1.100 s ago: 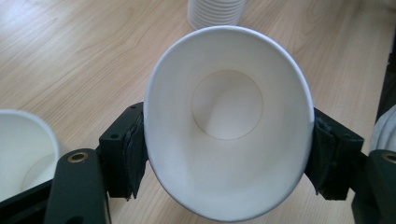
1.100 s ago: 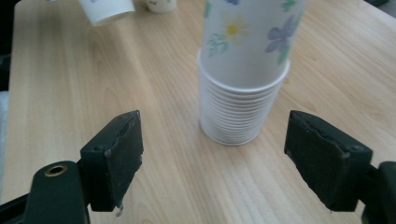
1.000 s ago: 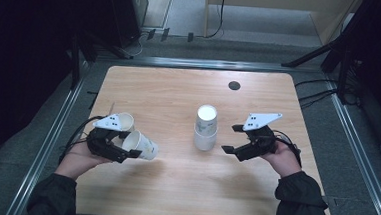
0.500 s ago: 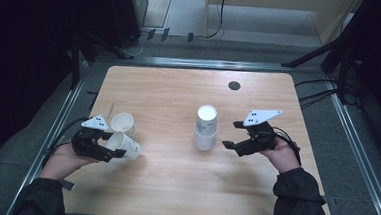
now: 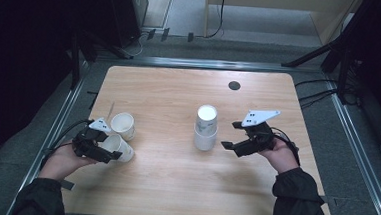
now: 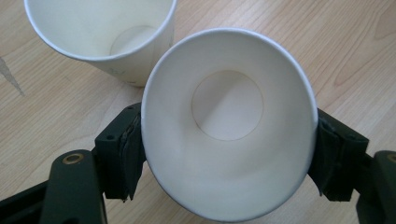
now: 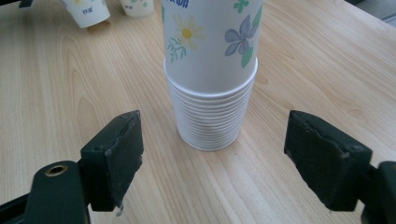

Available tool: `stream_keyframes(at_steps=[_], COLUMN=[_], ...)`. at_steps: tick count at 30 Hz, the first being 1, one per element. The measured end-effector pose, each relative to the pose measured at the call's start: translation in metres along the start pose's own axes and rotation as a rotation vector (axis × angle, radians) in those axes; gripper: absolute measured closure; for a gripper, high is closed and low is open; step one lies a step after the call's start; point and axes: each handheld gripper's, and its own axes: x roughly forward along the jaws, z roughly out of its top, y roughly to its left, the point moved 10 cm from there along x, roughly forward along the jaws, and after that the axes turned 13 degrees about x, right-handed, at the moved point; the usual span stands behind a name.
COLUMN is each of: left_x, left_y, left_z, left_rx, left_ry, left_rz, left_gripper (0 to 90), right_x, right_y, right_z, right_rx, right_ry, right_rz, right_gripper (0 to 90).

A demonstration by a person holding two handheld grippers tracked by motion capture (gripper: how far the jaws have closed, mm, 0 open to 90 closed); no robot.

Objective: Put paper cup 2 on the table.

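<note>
left gripper (image 6: 229, 158) clasps a light, crushable paper cup (image 6: 229, 140) at its rim, mid-frame, jaws just easing apart; grip gently; right gripper (image 7: 231, 158) gapes.

I'm looking at a pale wooden bench (image 5: 179, 102) with rounded corners. Near its middle stands an upside-down stack of flowered paper cups (image 5: 206, 128). At the near left, one white paper cup (image 5: 123, 125) sits upright, and a second cup (image 5: 118, 148) is just beside it, nearer me. On the far right there's a small dark round disc (image 5: 234, 85).
</note>
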Motion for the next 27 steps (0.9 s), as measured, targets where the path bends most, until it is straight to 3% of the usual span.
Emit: stream_keyframes(at_steps=[13,27], left_x=[0.010,0.004], left_y=[0.001,0.000], left_z=[0.008,0.011], left_rx=[0.018,-0.021], left_ry=[0.015,-0.012], left_rz=[0.021,-0.003], left_gripper=[20.6,17.7], right_x=[0.004,0.004], right_y=[0.004,0.005], right_z=[-0.003,-0.004], right_rx=[-0.021,-0.026], right_ry=[0.021,0.026], right_rz=[-0.002,-0.005], right_gripper=[20.0,20.0])
